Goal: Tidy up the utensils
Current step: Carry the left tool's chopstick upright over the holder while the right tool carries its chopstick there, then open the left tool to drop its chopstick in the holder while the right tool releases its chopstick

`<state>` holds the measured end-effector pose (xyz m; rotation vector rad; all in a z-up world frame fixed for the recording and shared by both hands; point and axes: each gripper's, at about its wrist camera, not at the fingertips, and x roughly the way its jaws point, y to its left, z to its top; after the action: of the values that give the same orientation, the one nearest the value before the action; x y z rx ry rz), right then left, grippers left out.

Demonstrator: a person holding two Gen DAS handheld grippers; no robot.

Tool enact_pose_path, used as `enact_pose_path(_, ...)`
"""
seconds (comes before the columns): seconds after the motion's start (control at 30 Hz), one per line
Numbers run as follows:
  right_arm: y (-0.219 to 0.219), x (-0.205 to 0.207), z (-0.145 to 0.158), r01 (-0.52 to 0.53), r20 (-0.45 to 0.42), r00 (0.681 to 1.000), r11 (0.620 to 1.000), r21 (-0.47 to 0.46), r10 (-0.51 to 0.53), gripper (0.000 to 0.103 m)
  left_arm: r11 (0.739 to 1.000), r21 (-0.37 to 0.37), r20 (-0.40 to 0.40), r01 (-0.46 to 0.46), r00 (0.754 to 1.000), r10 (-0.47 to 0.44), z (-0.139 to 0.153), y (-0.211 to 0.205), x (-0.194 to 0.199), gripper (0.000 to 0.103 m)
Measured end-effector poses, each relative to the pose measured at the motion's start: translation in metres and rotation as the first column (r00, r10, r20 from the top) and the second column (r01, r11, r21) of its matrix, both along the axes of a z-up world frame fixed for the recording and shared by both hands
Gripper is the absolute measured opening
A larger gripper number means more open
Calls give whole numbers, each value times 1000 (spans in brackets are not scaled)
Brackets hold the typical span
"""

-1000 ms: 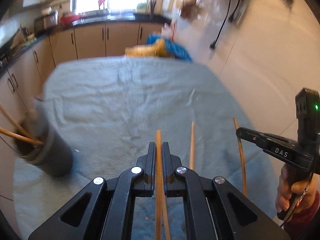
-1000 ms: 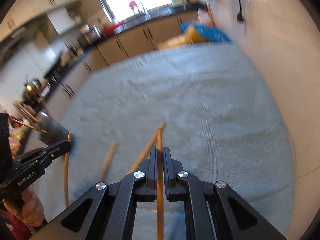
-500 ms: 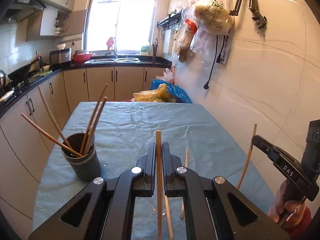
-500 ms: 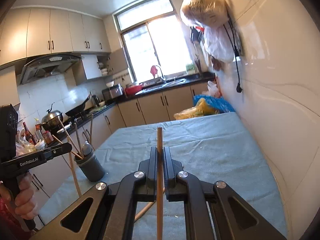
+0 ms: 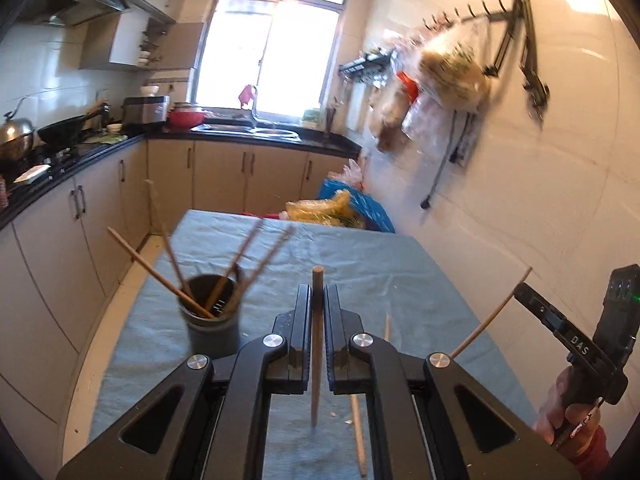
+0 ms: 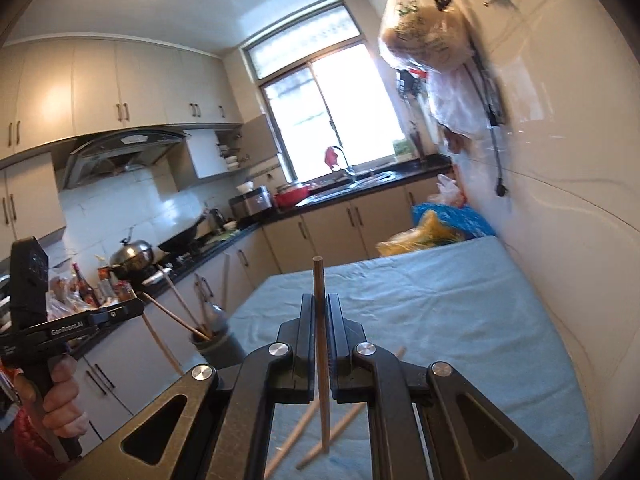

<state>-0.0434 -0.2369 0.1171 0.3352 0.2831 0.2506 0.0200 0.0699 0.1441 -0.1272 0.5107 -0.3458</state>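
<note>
Left black two-finger gripper (image 5: 317, 304) is pinched on a thin wooden chopstick (image 5: 317, 344), stick upright between the fingers, tip poking just past the fingertips, lower end hanging below over the cloth. Right black two-finger gripper (image 6: 319, 312) likewise clamps its own wooden chopstick (image 6: 321, 356), upright, top end sticking out beyond the tips.

Dark grey round utensil cup (image 5: 211, 322) sits ahead-left of the left gripper, on the light blue cloth-covered table (image 5: 360, 264); several brown chopsticks in it (image 5: 160, 276) lean outward at mixed angles. From the right gripper the same cup (image 6: 216, 344) is ahead and left, beside the table's left edge.

Loose wooden chopsticks on the cloth: one (image 5: 357, 432) just right of and under the left gripper, two more (image 6: 340, 428) lying crossed under the right gripper.

The right gripper shows at the far right of the left wrist view, its chopstick slanted. Blue and yellow plastic bags (image 5: 340, 210) lie beyond the far end of the table. Kitchen counter with black top (image 5: 248, 134) far ahead under the window.
</note>
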Motion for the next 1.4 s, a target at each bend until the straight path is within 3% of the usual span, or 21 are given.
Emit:
enact_pose_path(0.57, 83, 37, 71, -184, 115, 977, 982, 33, 179, 5, 995, -7, 132, -102, 986, 102, 66, 57, 0, 5)
enact_pose_path(0.77, 126, 55, 116, -234, 188, 955, 972, -9, 232, 5, 990, -8, 165, -140, 976, 139, 91, 70, 21, 5)
enact_pose_path(0.93, 169, 83, 140, -242, 203, 947, 968, -65, 251, 4, 982, -10, 144, -188, 972, 187, 96, 81, 55, 5)
enact_pose_path(1.13, 205, 124, 138, -233, 168, 954, 968, -98, 247, 3, 980, -31, 81, -198, 977, 199, 84, 91, 97, 5)
enact_pose_path(1.4, 226, 163, 110, -229, 91, 967, 966, -121, 240, 1, 975, -33, 16, -221, 975, 222, 57, 97, 125, 5)
